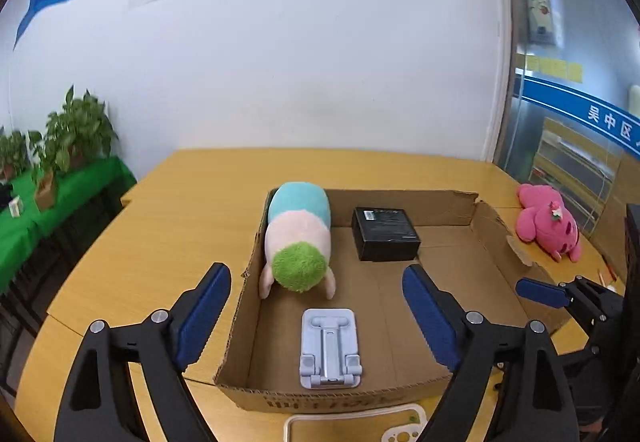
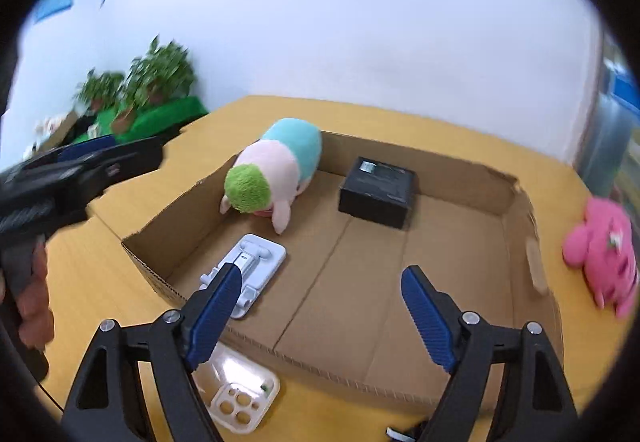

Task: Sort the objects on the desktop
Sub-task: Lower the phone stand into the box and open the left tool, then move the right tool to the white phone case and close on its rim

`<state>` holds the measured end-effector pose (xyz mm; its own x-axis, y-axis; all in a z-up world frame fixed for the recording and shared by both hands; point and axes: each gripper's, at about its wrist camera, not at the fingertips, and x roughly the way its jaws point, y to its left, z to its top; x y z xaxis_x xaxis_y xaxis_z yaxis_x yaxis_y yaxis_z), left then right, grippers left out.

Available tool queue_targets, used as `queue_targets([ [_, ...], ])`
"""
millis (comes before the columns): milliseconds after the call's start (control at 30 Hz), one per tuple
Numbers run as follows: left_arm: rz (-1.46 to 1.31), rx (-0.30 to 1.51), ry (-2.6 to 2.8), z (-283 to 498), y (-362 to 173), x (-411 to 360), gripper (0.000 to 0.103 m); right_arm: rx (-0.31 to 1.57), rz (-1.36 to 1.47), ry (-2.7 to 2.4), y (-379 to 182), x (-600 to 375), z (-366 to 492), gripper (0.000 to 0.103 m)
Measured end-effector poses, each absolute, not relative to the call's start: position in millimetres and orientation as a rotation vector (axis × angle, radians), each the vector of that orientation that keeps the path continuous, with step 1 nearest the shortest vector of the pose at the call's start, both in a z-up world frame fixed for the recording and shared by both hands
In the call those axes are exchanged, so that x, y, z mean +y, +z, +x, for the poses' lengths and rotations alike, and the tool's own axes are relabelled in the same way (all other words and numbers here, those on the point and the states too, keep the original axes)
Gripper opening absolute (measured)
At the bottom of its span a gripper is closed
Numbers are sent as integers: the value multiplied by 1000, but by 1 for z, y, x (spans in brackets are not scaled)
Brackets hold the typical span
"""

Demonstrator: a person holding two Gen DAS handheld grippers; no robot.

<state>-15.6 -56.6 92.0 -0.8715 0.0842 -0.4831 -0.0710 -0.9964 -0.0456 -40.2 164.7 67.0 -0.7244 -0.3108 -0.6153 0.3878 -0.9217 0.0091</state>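
A shallow cardboard box sits on the wooden table. In it lie a pastel plush with a green end, a black box and a white phone stand. A pink plush lies on the table right of the box. A clear phone case lies in front of the box. My left gripper is open and empty above the box's near edge. My right gripper is open and empty over the near wall.
The wooden table extends left of the box. Potted plants stand on a green-covered shelf at far left. A white wall is behind. The right gripper shows at the right edge of the left wrist view.
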Motion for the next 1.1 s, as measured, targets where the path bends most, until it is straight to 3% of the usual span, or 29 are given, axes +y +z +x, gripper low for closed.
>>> queue_targets([
  [433, -843, -48, 2869, 8, 66, -25, 91, 91, 920, -2621, 68, 188, -17, 82],
  [900, -1185, -103, 2758, 15, -30, -73, 89, -46, 1184, -2323, -36, 161, -3, 79],
  [1100, -1334, -170, 2683, 0, -63, -73, 61, -13, 1175, -2365, -45, 158, -6, 64],
])
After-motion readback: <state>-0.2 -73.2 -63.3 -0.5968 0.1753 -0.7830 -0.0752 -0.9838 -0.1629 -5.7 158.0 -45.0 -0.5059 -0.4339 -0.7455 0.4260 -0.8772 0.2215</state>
